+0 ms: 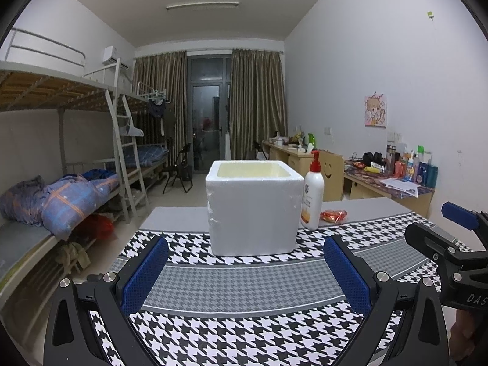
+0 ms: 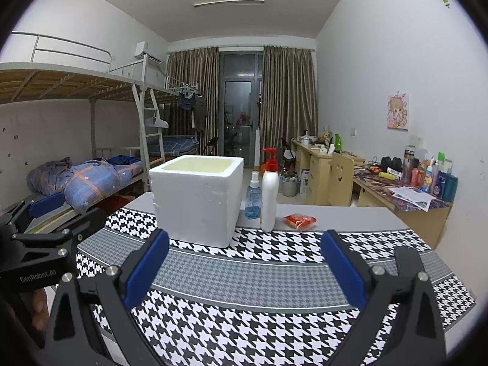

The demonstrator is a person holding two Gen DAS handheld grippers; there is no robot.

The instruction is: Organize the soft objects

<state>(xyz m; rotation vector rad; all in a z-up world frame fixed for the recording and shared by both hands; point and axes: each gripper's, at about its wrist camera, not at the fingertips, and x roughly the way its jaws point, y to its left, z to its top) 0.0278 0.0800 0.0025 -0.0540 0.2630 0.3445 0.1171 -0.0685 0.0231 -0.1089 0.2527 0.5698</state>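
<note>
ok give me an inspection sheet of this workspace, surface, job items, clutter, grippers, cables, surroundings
Surface: table under a houndstooth cloth.
Job's things: open foam box on the cloth; red packet to its right on bare table.
Clutter: pump bottle and blue spray bottle upright beside the box.
Grippers: left gripper and right gripper both open, empty, above the cloth.
Cables: nothing seen on the table.
Surroundings: bunk beds left, cluttered desks right, curtained door behind.

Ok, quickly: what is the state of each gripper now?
Left gripper: open, holding nothing.
Right gripper: open, holding nothing.
</note>
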